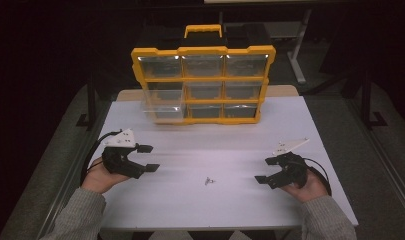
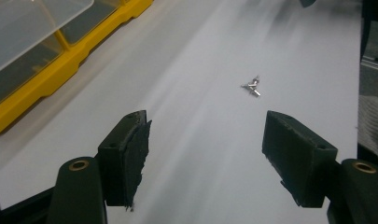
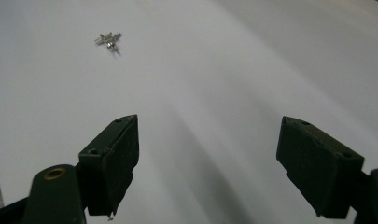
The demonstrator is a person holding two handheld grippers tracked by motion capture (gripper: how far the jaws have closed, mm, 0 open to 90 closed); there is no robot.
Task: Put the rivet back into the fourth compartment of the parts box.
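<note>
High view: a small cluster of metal screws point(image 1: 208, 180) lies on the white table point(image 1: 190, 210) in the lower centre of the frame, between the left gripper point(image 1: 149, 158) at lower left and the right gripper point(image 1: 266, 170) at lower right, apart from both. Both grippers have their jaws spread wide with nothing between them; neither touches the screws. A yellow organizer point(image 1: 204, 85) stands at upper centre, its lower-left drawer point(image 1: 162, 105) drawn partly out. Left gripper view: the screws point(image 2: 252, 86) sit right of centre, ahead of the jaws, with the organizer point(image 2: 60, 65) at upper left. Right gripper view: the screws point(image 3: 108, 39) appear at upper left, well ahead of the jaws. The step in hand is judged to be the approach before a pick-up, most likely by the left gripper. The next move calls for bringing one pair of jaws down to straddle a single screw and closing on its shank. The pieces cross one another, so the cluster has no single long axis; which way each screw points is too small to tell.
</note>
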